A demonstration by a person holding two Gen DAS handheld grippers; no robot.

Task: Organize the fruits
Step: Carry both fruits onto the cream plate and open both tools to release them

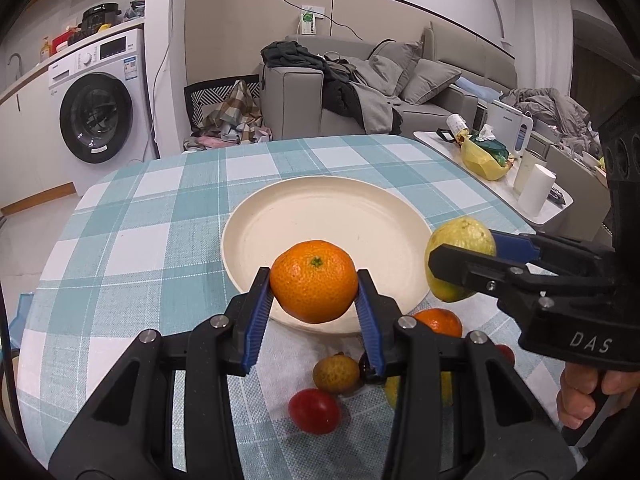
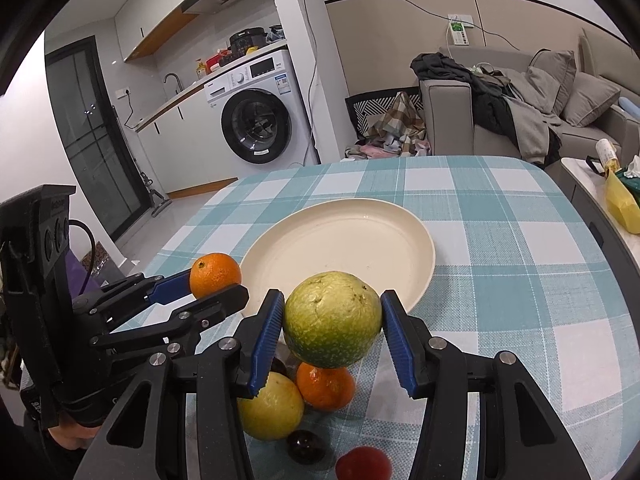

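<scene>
My left gripper (image 1: 313,282) is shut on an orange mandarin (image 1: 314,272), held just above the near rim of the cream plate (image 1: 320,208). My right gripper (image 2: 332,308) is shut on a larger green-yellow citrus fruit (image 2: 332,324), also at the plate's (image 2: 352,236) near edge. Each wrist view shows the other gripper beside it: the right gripper (image 1: 464,248) with the green fruit (image 1: 460,236), and the left gripper (image 2: 216,285) with the mandarin (image 2: 214,272). Below them on the checked cloth lie a second mandarin (image 2: 326,386), a yellow fruit (image 2: 270,406), a red tomato (image 1: 314,410) and a small brownish fruit (image 1: 336,372).
A dark round fruit (image 2: 306,446) lies near the front of the blue checked table (image 2: 500,240). A low side table (image 1: 480,160) to the right carries a yellow bag and a white cup (image 1: 536,190). Beyond are a washing machine (image 1: 100,112) and a sofa (image 1: 420,92).
</scene>
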